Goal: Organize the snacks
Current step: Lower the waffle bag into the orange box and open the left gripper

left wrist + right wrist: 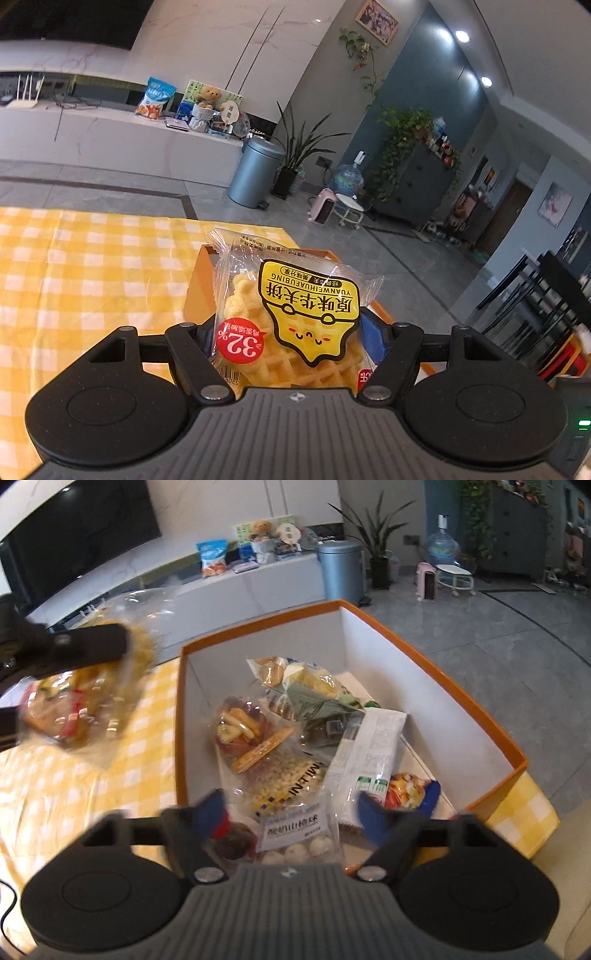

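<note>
A clear waffle packet (295, 295) with a yellow label fills the gap of my left gripper (291, 332), which is shut on it; only one blue pad (373, 332) shows beside it. Behind the packet stands the orange box (199, 280). In the right wrist view that packet (85, 686) hangs blurred left of the white-walled box (424, 657). My right gripper (291, 812) is open over the box's near end. A packet of white balls (295, 834) lies between its blue fingers (212, 812), apart from both pads. Several other snack packets (295, 709) lie in the box.
The box stands on a yellow checked tablecloth (74, 277) at the table's right end, with grey tiled floor (498, 627) beyond. A metal bin (343, 568), potted plants and a white counter with bags stand far off.
</note>
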Demonstrator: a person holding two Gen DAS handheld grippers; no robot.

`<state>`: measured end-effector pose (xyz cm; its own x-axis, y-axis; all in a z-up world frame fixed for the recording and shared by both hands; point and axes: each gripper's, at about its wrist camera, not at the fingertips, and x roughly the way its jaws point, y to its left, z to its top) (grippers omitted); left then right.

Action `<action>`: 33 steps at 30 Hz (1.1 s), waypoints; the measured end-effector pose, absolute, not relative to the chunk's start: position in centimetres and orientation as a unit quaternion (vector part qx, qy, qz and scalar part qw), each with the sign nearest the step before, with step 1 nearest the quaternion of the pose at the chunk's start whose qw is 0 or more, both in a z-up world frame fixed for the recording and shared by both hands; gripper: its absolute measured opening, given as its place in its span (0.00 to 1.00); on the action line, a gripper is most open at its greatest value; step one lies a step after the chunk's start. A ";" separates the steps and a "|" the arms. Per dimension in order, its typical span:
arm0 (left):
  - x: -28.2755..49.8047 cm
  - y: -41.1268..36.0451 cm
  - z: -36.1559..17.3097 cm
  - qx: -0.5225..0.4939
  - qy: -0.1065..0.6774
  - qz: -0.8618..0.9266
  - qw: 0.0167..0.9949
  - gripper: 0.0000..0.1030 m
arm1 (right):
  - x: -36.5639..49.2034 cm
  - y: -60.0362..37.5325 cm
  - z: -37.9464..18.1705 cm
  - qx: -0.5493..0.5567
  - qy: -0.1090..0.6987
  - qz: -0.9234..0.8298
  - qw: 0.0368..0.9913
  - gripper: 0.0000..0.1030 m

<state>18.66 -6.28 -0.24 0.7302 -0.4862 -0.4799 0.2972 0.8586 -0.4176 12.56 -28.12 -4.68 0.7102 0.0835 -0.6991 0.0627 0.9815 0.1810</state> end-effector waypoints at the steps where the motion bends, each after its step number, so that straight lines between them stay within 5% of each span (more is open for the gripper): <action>1: 18.8 -6.6 -0.4 -0.156 0.300 -0.210 0.917 0.80 | 12.4 -28.5 -4.6 0.098 0.374 0.003 0.922 0.84; 17: 23.6 -13.8 -1.3 -0.117 0.318 -0.231 0.912 0.81 | 12.8 -31.9 -5.7 0.164 0.307 -0.065 0.935 0.81; 21: 24.7 -15.1 -1.6 -0.121 0.297 -0.240 0.916 0.98 | 12.9 -31.5 -5.8 0.158 0.308 -0.058 0.936 0.80; 25: 24.7 -14.2 -2.4 -0.174 0.348 -0.159 0.907 0.98 | 12.8 -31.8 -5.7 0.161 0.307 -0.056 0.936 0.79; 33: 19.9 -9.5 -2.1 -0.164 0.307 -0.150 0.926 0.98 | 12.6 -31.7 -5.8 0.159 0.305 -0.059 0.937 0.75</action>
<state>19.92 -9.47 -2.15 0.7666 -0.3774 -0.5195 0.1765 0.9017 -0.3946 12.59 -31.74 -5.82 0.8066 -0.0130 -0.5910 0.2075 0.9423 0.2625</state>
